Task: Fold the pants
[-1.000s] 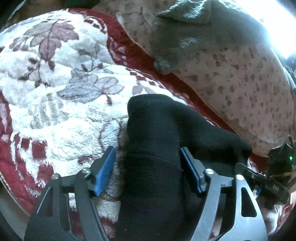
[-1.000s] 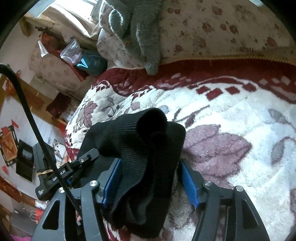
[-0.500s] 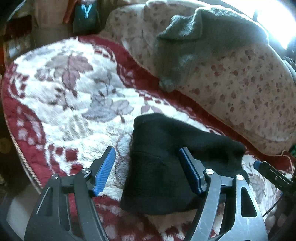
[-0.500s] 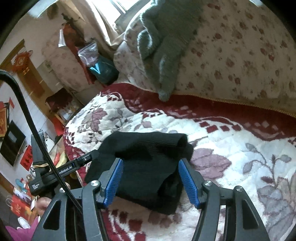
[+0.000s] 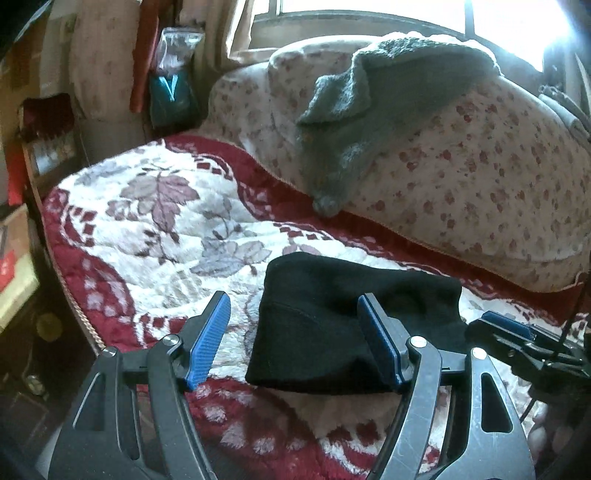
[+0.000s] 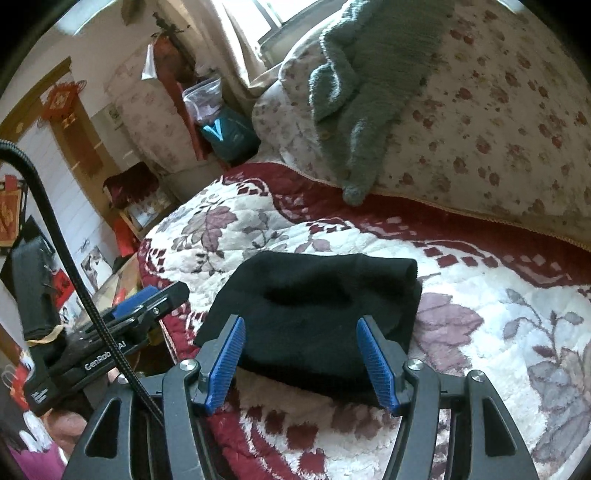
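We note folded black pants (image 5: 343, 325) lower centre on the floral blanket (image 5: 155, 236), our left gripper (image 5: 295, 325) wide, holding nothing, our right gripper (image 6: 299, 343) likewise, near pants edge hidden behind fingers, grey sweater (image 5: 354, 122) upper right.

Pants (image 5: 343, 332) lie on blanket (image 5: 155, 236), sweater (image 5: 354, 110) apparently behind.

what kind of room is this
Most likely a bedroom in a home: the folded black pants lie on a bed's plush floral blanket, with flowered bedding piled behind and a window above.
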`<state>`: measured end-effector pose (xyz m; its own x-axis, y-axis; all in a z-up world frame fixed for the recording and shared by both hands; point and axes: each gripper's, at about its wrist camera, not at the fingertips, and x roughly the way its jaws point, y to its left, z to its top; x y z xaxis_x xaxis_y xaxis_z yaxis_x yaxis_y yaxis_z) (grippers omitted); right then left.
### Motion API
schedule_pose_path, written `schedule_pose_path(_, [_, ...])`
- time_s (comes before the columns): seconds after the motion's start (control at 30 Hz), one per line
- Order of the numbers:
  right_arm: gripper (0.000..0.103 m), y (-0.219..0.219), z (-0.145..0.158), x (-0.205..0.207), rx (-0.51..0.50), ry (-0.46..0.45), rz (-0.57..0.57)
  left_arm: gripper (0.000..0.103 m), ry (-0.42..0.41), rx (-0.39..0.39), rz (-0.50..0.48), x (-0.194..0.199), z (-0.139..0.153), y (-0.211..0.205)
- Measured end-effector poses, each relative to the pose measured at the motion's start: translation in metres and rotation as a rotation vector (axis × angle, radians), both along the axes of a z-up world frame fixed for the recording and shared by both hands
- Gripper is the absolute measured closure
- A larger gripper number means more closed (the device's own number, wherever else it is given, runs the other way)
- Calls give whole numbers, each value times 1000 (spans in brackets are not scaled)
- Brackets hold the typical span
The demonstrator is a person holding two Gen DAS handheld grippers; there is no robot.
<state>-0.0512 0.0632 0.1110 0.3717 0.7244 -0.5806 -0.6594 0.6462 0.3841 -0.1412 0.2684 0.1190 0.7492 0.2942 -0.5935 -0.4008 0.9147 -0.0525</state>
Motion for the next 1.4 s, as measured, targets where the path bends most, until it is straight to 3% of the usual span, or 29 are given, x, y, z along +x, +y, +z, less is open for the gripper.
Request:
schedule_pose_path(0.63, [42,2,2,-16,-6,-1,27,31,28,44,24,-13,1,-21])
schedule_pose_path(1.4, [42,-1,0,-15,0,5,19,31,38,18,31,-12,-1,-18])
